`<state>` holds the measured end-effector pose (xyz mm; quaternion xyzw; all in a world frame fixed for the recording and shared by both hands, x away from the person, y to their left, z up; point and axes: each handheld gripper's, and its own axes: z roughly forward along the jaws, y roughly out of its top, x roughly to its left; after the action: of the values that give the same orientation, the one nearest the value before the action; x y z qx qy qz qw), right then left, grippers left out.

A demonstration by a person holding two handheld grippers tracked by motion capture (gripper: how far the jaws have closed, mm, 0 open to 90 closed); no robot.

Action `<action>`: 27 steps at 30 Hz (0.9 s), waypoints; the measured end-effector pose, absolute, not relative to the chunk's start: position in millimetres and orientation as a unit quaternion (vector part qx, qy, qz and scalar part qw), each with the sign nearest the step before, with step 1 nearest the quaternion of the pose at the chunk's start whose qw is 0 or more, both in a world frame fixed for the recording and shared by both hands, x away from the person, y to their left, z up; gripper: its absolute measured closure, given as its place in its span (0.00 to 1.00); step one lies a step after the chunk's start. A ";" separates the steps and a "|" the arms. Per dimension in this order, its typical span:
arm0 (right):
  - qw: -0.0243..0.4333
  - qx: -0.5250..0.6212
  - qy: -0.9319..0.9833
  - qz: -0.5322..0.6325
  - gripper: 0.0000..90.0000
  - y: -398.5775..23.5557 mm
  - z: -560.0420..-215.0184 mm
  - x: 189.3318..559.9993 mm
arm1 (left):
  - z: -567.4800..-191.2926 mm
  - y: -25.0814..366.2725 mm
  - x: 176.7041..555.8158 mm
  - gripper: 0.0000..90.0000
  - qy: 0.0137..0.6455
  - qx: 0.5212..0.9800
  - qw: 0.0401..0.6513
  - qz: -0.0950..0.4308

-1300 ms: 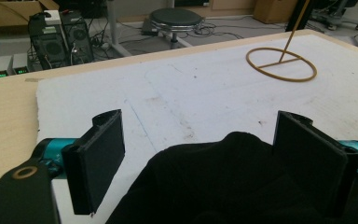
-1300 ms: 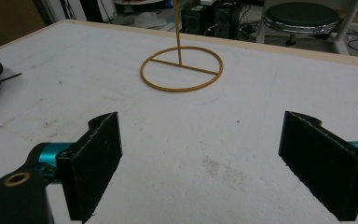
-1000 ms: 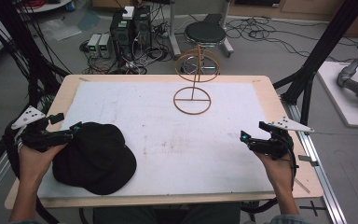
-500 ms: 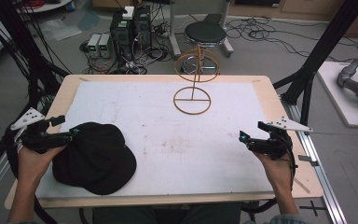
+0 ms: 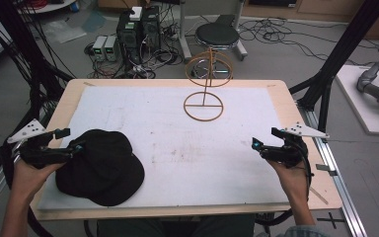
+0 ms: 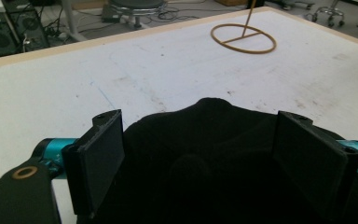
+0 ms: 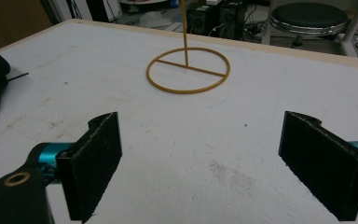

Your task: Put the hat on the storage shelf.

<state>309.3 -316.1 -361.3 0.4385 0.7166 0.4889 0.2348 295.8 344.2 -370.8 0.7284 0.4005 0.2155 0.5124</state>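
Even indoor light, soft shadows, slight blur, hat detail lost.

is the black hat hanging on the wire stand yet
No, the black hat lies flat on the table by the left tool, apart from the wire stand.

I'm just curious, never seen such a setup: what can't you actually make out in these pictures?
- Left tongs view: the black hat is one dark mass; its near part is cut by the bottom edge.
- Right tongs view: the wire stand top is cut off; the hat's emblem is too small to read.
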 end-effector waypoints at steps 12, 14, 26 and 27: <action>0.230 0.429 0.724 0.489 0.14 -307.3 -360.7 315.1 | -386.5 353.0 291.3 0.19 0.389 0.733 0.520 0.201; 0.228 0.429 0.723 0.490 0.14 -307.2 -360.5 315.2 | -391.0 353.5 292.4 0.19 0.390 0.735 0.519 0.196; 0.228 0.432 0.722 0.490 0.14 -307.4 -360.3 314.4 | -402.2 352.4 297.1 0.40 0.387 0.747 0.517 0.158; 0.228 0.433 0.722 0.489 0.14 -307.8 -360.2 314.1 | -402.7 351.8 296.9 0.45 0.386 0.748 0.515 0.159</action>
<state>314.1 -307.8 -360.2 0.4328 0.7218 0.4894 0.2284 296.9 351.8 -402.7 0.7485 0.3860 0.1593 0.5152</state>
